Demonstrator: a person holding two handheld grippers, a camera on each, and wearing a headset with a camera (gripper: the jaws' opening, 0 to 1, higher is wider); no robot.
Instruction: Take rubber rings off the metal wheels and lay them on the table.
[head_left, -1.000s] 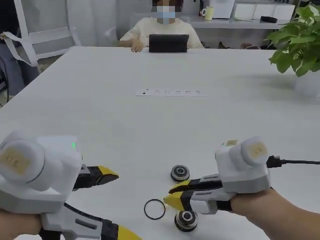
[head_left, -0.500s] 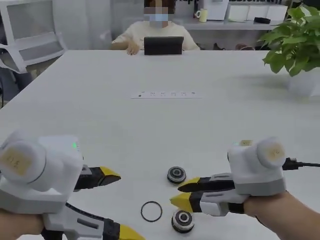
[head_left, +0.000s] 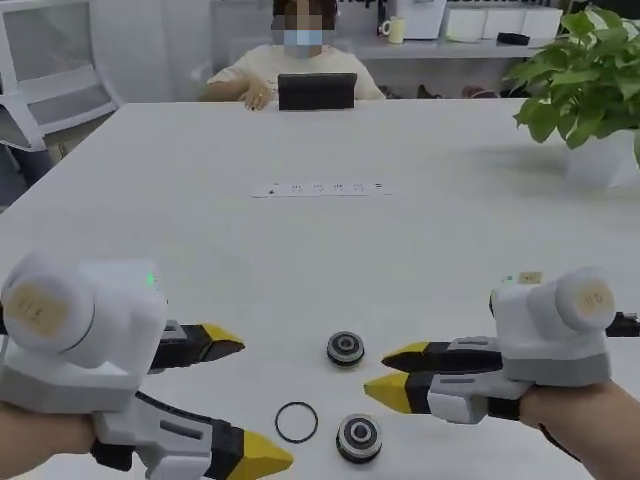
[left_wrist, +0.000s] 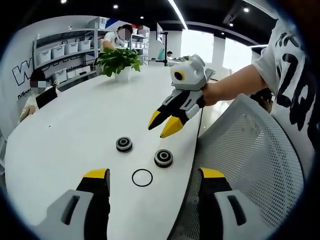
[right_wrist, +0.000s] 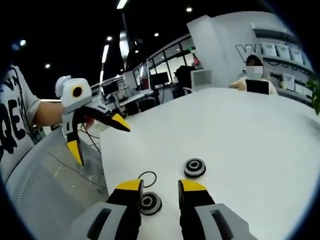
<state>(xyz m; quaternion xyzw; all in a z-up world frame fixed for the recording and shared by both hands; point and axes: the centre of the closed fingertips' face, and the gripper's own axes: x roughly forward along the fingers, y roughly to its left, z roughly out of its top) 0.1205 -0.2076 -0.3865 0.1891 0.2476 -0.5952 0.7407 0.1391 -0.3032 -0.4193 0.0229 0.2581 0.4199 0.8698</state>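
A thin black rubber ring lies loose on the smooth white tabletop of a bright office. One small round metal wheel sits just right of it and a second metal wheel beyond it. Any ring on a wheel is probably light and stretchy, best pinched at the rim, though the wheel may slide. The left tool, wide and empty, hovers left of the ring; the right tool, narrow and empty, hovers right of it.

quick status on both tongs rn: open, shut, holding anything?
Left tongs: wide open, holding nothing.
Right tongs: open with a narrower gap, holding nothing.
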